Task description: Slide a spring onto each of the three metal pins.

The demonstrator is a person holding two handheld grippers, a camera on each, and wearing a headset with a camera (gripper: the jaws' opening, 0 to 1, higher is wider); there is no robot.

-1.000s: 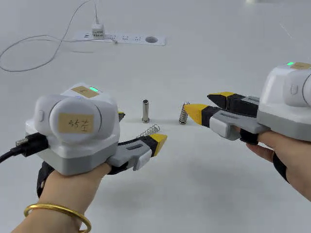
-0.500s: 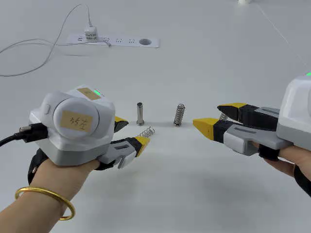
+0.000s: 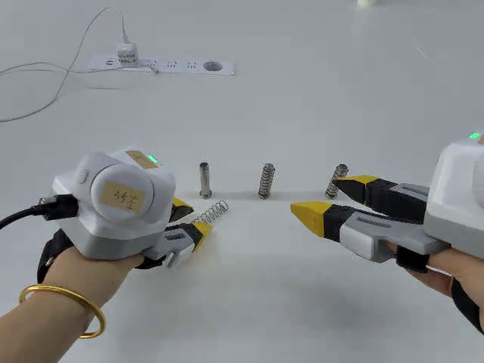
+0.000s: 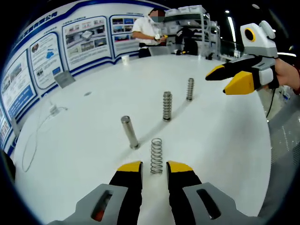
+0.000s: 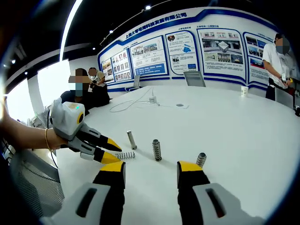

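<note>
Last spring in play: left gripper (image 4: 154, 165) has its fingers parted around the loose spring (image 4: 156, 153) lying on the table (image 4: 225, 140) beside the bare pin (image 4: 129, 132), right gripper (image 5: 151, 168) spread and empty, so next should come a pinch, a lift, and threading.

My right gripper (image 3: 316, 193) has pulled away from the middle spring (image 3: 265, 181); my left gripper (image 3: 193, 217) has slid back along the loose spring (image 3: 212, 212).

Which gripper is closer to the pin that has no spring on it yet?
Left. The left gripper sits just in front of the bare pin, beside the loose spring. The right gripper is by the far sprung pin.
</note>
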